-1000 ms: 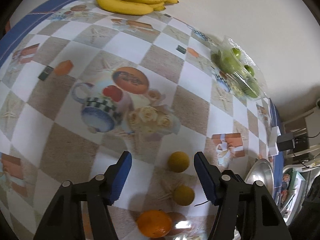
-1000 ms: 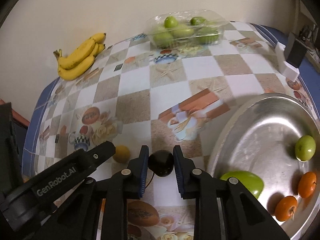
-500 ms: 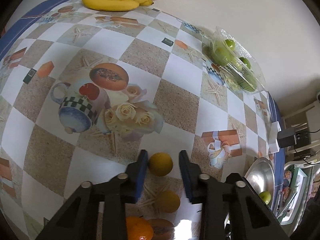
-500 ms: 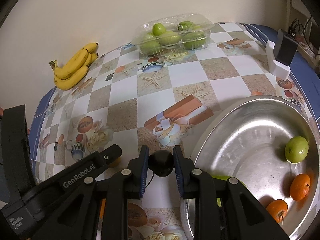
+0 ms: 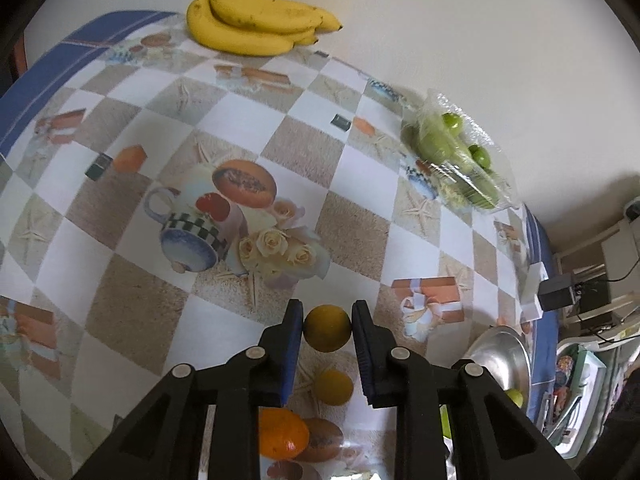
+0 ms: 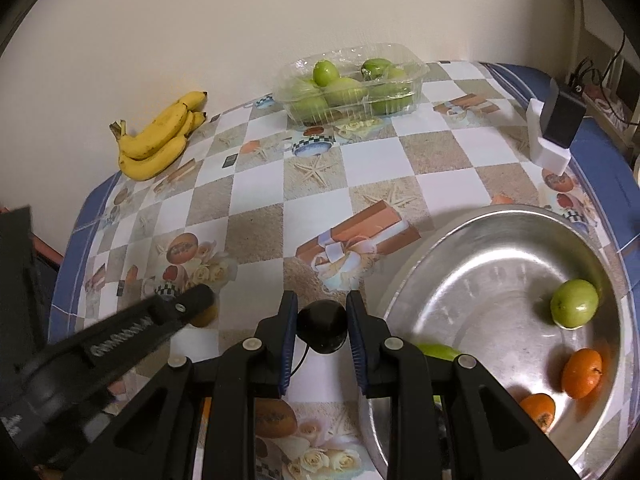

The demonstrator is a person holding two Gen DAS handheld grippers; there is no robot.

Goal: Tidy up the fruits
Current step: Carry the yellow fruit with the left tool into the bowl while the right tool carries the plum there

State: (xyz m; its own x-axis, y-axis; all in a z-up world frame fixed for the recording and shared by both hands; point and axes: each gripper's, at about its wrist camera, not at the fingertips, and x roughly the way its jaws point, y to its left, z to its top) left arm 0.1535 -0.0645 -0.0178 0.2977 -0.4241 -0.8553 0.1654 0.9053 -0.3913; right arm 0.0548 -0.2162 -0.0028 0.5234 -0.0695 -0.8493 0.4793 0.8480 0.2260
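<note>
Two grippers, each clamping one small fruit: left gripper pinching a yellow-orange fruit between its blue pads, right gripper squeezing a dark plum-like fruit with a thin stem trailing below. Both fruits sitting near the front of the checked tablecloth, the dark one just beside the rim of the metal bowl. Looking like the carry step, picking done and dropping not yet. Already lying in the bowl: a green apple and two small oranges. Waiting on the cloth under the left gripper: another yellow fruit and an orange. Next, probably swinging each load over the bowl, lowering inside the rim, then opening gently to avoid rolling or bruising.
</note>
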